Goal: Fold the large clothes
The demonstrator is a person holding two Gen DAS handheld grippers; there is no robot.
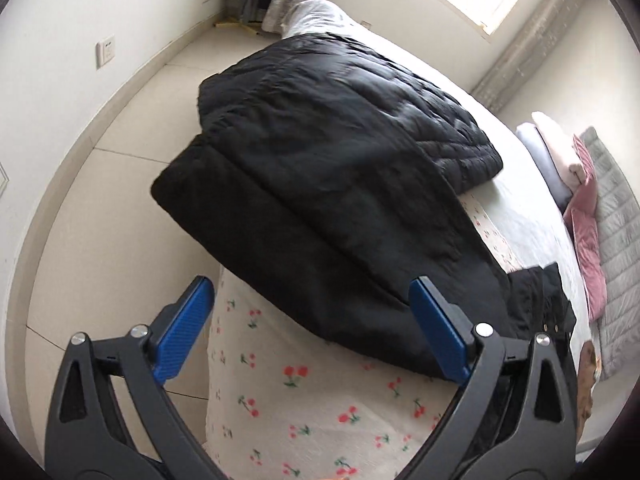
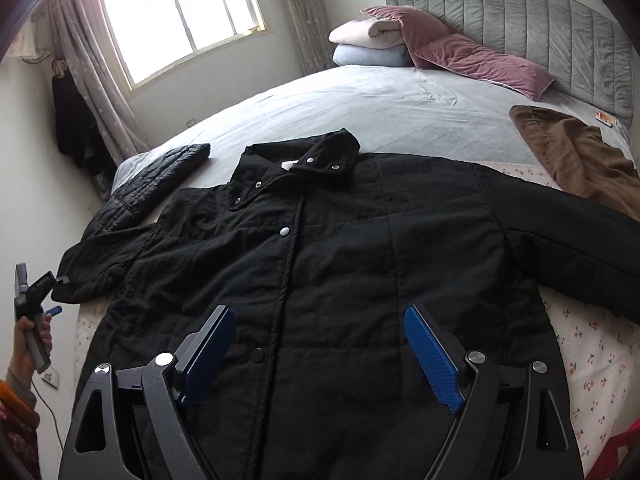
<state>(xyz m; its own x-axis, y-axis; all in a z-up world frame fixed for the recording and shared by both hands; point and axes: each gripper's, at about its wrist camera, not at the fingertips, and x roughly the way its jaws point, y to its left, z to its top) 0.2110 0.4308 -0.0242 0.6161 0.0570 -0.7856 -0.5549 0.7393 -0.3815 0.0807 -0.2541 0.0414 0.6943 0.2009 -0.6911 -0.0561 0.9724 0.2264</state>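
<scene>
Left wrist view:
Gripper: left gripper (image 1: 312, 312) stood wide open, its blue pads (image 1: 440, 332) gripping nothing, poised above the near edge of the bed.
Garment: black jacket (image 1: 320, 208) lay across the cherry-print sheet (image 1: 320, 400), one sleeve end overhanging the bed's edge toward the tiled floor (image 1: 132, 184); a quilted black garment (image 1: 360, 100) rested on the jacket's far part.
Background: folded bedding (image 1: 560, 156) and a pink pillow (image 1: 588, 240) sat at far right.

Right wrist view:
Gripper: right gripper (image 2: 320, 340) was spread wide and empty, hovering over the jacket's lower front.
Garment: black jacket (image 2: 340, 260) lay flat, front up and snapped shut, collar toward the far side, sleeves stretched left and right.
Neighbours: quilted black garment (image 2: 160, 176) lay on the far left, overlapping the left sleeve; a brown garment (image 2: 572, 156) lay at far right, beside the right sleeve.
Other hand: left hand (image 2: 30, 344) held its gripper at the left edge, near the left cuff.
Bedhead: grey headboard (image 2: 520, 20) rose behind the pink pillow (image 2: 472, 56).
</scene>
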